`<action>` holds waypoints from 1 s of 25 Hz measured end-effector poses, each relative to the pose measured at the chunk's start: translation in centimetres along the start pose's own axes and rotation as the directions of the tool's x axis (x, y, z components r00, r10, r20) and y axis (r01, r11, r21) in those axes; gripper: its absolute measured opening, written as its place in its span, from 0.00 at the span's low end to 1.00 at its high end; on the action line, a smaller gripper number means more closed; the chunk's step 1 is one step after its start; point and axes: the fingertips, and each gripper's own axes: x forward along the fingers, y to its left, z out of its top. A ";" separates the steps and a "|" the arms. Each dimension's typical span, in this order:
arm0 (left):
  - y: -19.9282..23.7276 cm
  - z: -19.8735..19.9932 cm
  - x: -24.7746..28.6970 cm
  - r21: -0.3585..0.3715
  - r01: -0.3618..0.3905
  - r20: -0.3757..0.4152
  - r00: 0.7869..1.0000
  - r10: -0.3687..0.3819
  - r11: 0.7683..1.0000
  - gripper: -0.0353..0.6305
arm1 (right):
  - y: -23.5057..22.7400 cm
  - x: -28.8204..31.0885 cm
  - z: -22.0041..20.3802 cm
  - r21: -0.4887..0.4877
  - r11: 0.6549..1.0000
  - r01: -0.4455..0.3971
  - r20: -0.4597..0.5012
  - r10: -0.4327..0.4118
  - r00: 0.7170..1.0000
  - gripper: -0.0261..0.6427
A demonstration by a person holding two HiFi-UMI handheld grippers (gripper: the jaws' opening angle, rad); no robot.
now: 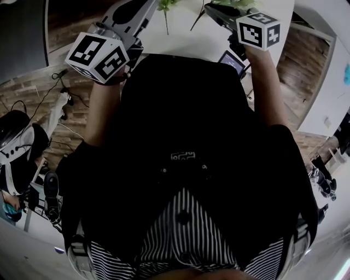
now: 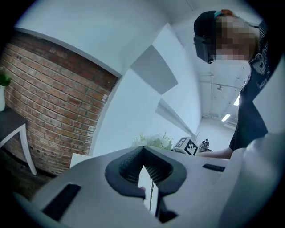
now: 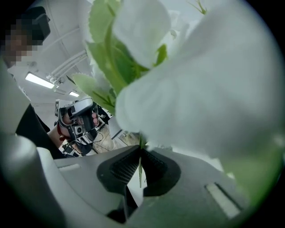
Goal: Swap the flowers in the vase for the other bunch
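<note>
My right gripper (image 3: 140,149) is shut on a thin green stem (image 3: 140,171). The white blooms and green leaves of that bunch (image 3: 187,89) crowd its camera. In the head view it (image 1: 210,10) is at the top right, over the white table, with greenery (image 1: 235,3) at its tip. My left gripper (image 2: 143,149) has its jaw tips together. A thin stem (image 2: 151,196) shows through the gap behind them; I cannot tell whether it is pinched. Beyond the tips sits a small white bunch (image 2: 153,141) beside the right marker cube (image 2: 186,144). No vase is in view.
The white table (image 1: 180,33) lies ahead of both grippers, with a small screen device (image 1: 232,61) near its edge. Another flower head and stem (image 1: 166,16) hang by the left gripper (image 1: 147,5). A brick wall (image 2: 49,102) and a dark side table (image 2: 11,127) stand to the left.
</note>
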 end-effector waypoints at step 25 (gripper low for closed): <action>7.1 -3.5 -4.8 -0.123 -0.132 -0.004 0.991 0.133 0.983 0.06 | -7.3 11.0 -6.5 0.285 0.942 0.177 -0.224 -0.114 0.968 0.06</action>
